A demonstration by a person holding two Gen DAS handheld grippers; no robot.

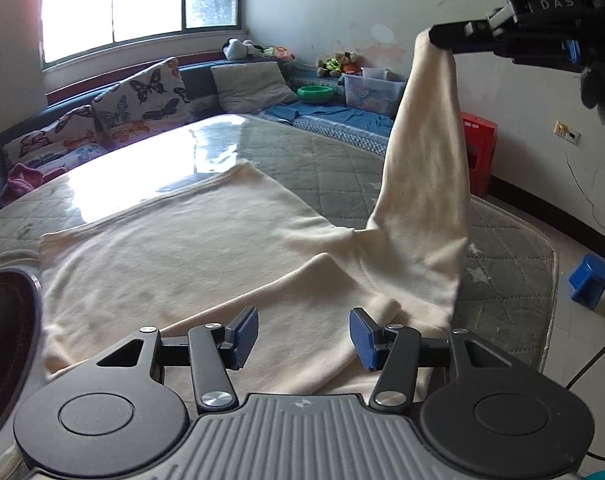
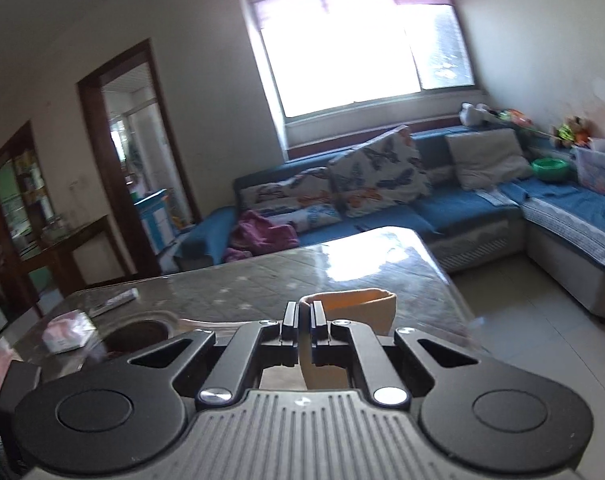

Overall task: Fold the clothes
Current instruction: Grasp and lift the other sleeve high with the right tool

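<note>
1. Cream sweater [image 1: 190, 248] lies flat on the quilted table cover [image 1: 322, 160], its body spread away from the left gripper [image 1: 304, 338].
2. One sleeve [image 1: 426, 168] rises steeply from the body's right side, its long axis running up to the right gripper [image 1: 442, 38].
3. That gripper's jaws are closed on the sleeve's cuff [image 2: 358, 304]; the right wrist view shows cloth pinched between them.
4. The left gripper's jaws stand wide apart, holding nothing, just over the sweater's near edge.
5. The fold likely turns on carrying the sleeve leftward across the body; the right gripper already has it.
6. "DAS" [image 1: 556, 3] is readable on the right gripper.
</note>
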